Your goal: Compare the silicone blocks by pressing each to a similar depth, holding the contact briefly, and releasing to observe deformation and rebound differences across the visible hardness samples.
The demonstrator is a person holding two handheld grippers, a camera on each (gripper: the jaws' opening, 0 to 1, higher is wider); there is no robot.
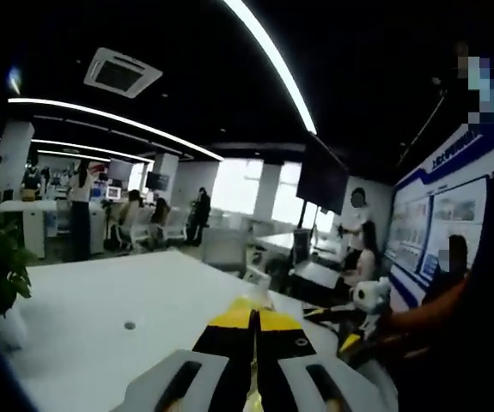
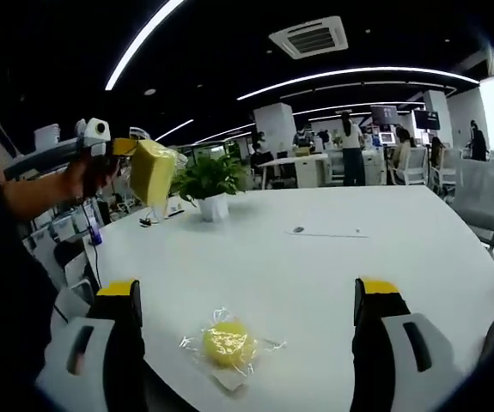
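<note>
Jaws of my right gripper (image 2: 247,313) stood wide over a wrapped yellow silicone block (image 2: 227,342) on the white table (image 2: 332,257). I judged it soft, light, its film slippery; press its top centre. Farther left, my left gripper (image 2: 148,167) pinched a larger yellow block (image 2: 153,171).

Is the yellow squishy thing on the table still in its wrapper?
Yes, wrapped. Clear crinkled plastic spreads around the yellow block, which lies on the white table between the right gripper's open jaws.
</note>
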